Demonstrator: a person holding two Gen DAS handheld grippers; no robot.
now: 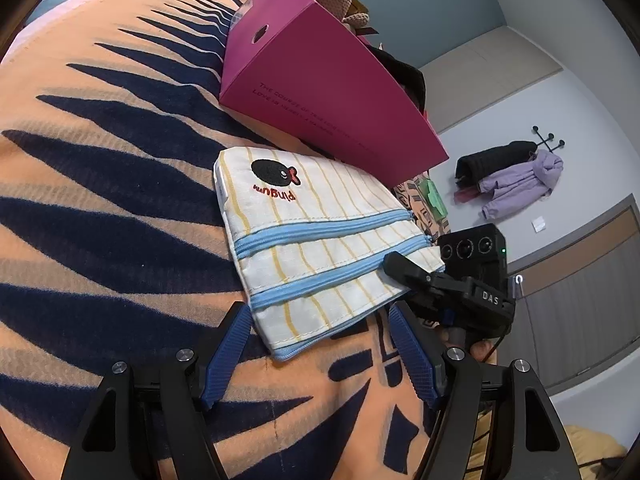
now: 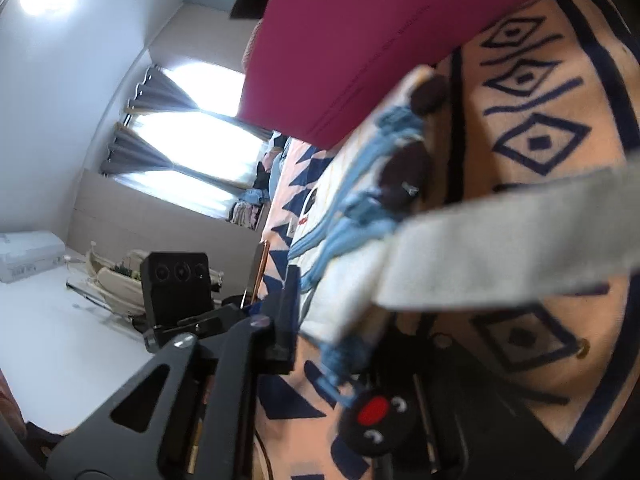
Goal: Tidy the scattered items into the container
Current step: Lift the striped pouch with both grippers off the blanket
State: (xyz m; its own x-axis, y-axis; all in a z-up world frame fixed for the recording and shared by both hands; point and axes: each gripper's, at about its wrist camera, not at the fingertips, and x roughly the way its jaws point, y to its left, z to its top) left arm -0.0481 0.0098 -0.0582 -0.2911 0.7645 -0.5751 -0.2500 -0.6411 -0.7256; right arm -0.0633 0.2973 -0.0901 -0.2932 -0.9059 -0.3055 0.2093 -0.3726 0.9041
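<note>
Two hand-held grippers: right (image 1: pixel 394 266) pinching the Pingu pouch's (image 1: pixel 320 240) right edge, left (image 1: pixel 320 344) spread at its near edge; magenta box (image 1: pixel 320 92) just beyond.

The zip pouch (image 1: pixel 320 248) lies on the blanket (image 1: pixel 100 200), just before the box (image 1: pixel 320 92). The left gripper (image 1: pixel 320 356) straddles its near corner; the right gripper (image 1: pixel 404 276) is at its right edge.

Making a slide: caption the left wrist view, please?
Right tool grips the striped pouch on the blanket beside the pink box; left tool open.
</note>
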